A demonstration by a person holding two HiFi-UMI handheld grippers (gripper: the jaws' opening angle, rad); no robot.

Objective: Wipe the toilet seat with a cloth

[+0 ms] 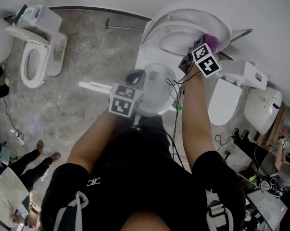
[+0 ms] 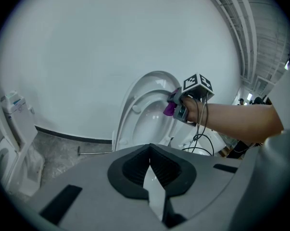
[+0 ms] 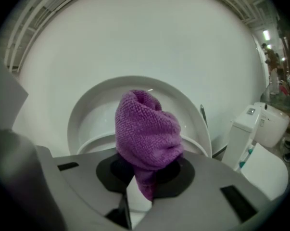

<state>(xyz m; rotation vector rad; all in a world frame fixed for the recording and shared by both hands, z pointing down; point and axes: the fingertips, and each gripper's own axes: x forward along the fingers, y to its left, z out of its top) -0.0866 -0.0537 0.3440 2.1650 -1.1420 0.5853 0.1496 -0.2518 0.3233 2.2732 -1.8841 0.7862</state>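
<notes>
A white toilet (image 1: 157, 88) stands against the wall with its seat (image 1: 176, 40) and lid (image 1: 217, 25) raised. My right gripper (image 1: 201, 44) is shut on a bunched purple cloth (image 1: 210, 41) and holds it against the upper right of the raised seat. In the right gripper view the cloth (image 3: 147, 131) bulges out of the gripper (image 3: 144, 179), with the seat ring (image 3: 89, 117) just behind it. My left gripper (image 1: 137, 76) hangs over the bowl, shut and holding nothing. From the left gripper (image 2: 149, 167) view, the seat (image 2: 147, 112) and the cloth (image 2: 169, 109) lie ahead.
A second toilet (image 1: 34, 61) stands at the far left. Loose white toilet parts (image 1: 224, 100) and a tank (image 1: 248, 73) lie to the right. Cables (image 1: 176, 105) hang beside the bowl. A metal bar (image 1: 123, 28) lies by the wall. A bystander's feet (image 1: 46, 150) show lower left.
</notes>
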